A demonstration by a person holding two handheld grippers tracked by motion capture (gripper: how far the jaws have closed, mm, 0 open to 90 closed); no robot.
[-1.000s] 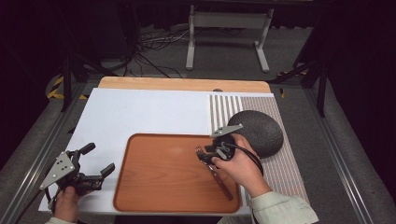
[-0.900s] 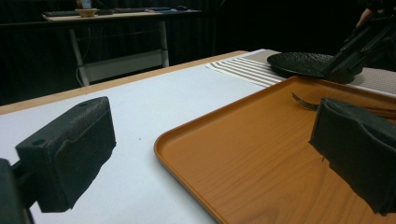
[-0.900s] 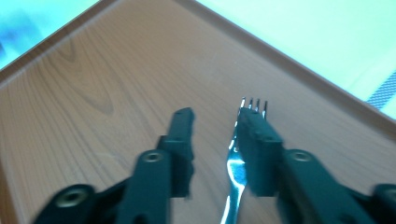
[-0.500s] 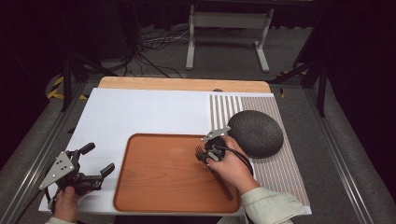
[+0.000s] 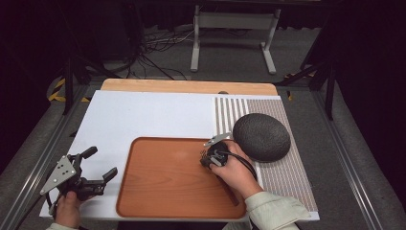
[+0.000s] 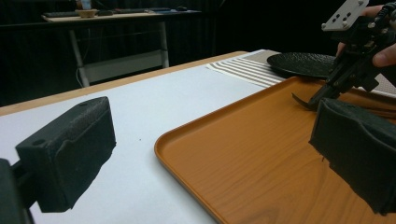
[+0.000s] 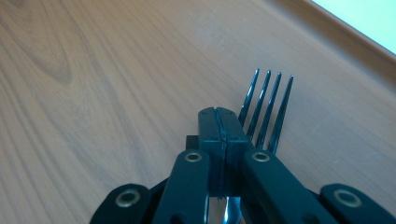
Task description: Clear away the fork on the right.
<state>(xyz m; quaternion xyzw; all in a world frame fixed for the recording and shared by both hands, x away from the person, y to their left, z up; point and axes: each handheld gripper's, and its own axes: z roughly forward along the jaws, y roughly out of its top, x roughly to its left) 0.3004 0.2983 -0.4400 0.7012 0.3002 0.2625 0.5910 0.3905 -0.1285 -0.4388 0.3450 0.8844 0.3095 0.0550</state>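
A dark metal fork [image 7: 266,107] lies on the orange wooden tray [image 5: 158,191], tines pointing away from the hand. My right gripper [image 7: 223,121] is shut on the fork's neck, its two jaws pressed together just behind the tines. From above, the right gripper [image 5: 206,155] sits low over the tray's right part, next to the dark bowl. The left gripper view shows that right gripper [image 6: 327,93] with the fork's tines [image 6: 303,100] curving out below it. My left gripper [image 5: 101,163] rests over the white board left of the tray, open and holding nothing, its wide-set pads [image 6: 70,149] framing the tray [image 6: 243,154].
A dark grey round bowl-like piece [image 5: 261,136] sits on a striped mat [image 5: 287,177] to the right of the tray. The white board [image 5: 143,115] covers most of the table, with a wooden strip [image 5: 186,86] along the far edge. Cables and a stand lie on the floor beyond.
The right gripper has sunk lower onto the tray and shifted slightly left, and its jaws have come together on the fork. The left gripper has stayed where it was.
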